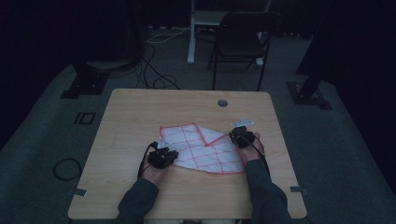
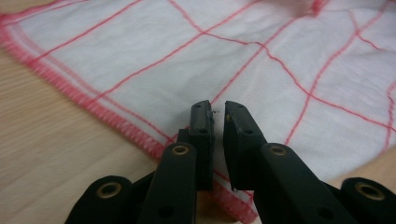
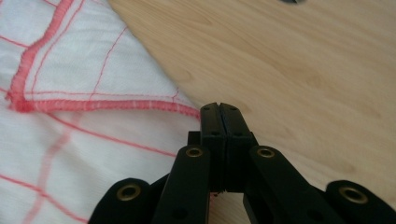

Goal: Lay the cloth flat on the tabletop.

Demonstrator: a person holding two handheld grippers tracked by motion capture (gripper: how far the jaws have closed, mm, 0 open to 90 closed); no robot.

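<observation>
Our left gripper (image 2: 218,109), jaws narrowly apart, sits on the red-checked cloth's (image 1: 198,144) near hem. Our right gripper (image 3: 219,109) is clamped on that cloth's folded corner.

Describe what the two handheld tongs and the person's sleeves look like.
Both the left tongs and the right tongs are matte black, each with two flat rectangular jaws on angled arms fastened by brass-coloured rivets. In the high view, a pale grey three-cornered plate sits on top of the right one, and a black cable trails from the left one. The person wears dark grey long sleeves.
</observation>
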